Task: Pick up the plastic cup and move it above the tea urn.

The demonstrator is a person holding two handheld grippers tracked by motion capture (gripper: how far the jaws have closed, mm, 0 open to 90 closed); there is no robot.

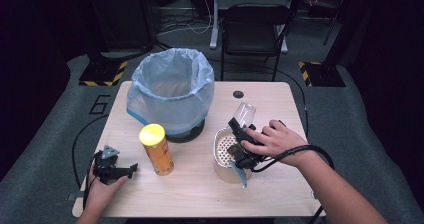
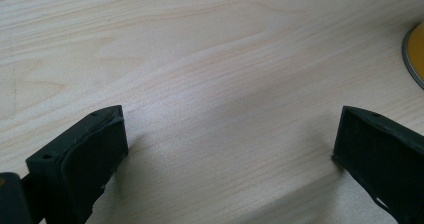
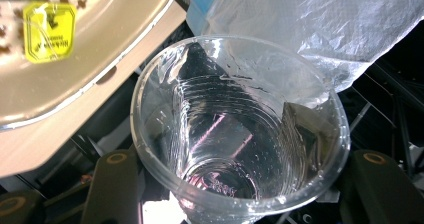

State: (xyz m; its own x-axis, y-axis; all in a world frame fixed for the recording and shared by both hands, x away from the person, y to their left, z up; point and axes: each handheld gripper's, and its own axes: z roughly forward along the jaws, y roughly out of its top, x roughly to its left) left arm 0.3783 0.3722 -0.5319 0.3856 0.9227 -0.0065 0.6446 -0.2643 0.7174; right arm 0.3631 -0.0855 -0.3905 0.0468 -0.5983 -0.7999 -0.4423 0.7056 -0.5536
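My right gripper (image 1: 239,129) is clamped on a clear plastic cup (image 1: 244,114), right of centre in the high view, tilted with its mouth pointing up the frame toward the bin. In the right gripper view the cup (image 3: 240,134) fills the middle, jaws pressed against its sides, and I look straight down into it; embossed marks on its base are too blurred to read. Below the cup in the high view sits a pale bowl (image 1: 220,156) with a perforated insert. In the right gripper view its rim (image 3: 100,69) takes the upper left, carrying a yellow sticker (image 3: 49,31) with dark print too small to read.

My left gripper (image 1: 111,168) rests at the lower left of the high view, jaws spread wide with only bare table (image 2: 210,74) between them. Just right of it stands a yellow-lidded snack can (image 1: 156,149); its label is not legible. The bag-lined bin (image 1: 171,91) stands at upper centre. A "6" (image 1: 99,104) is marked on the floor, left of the table.
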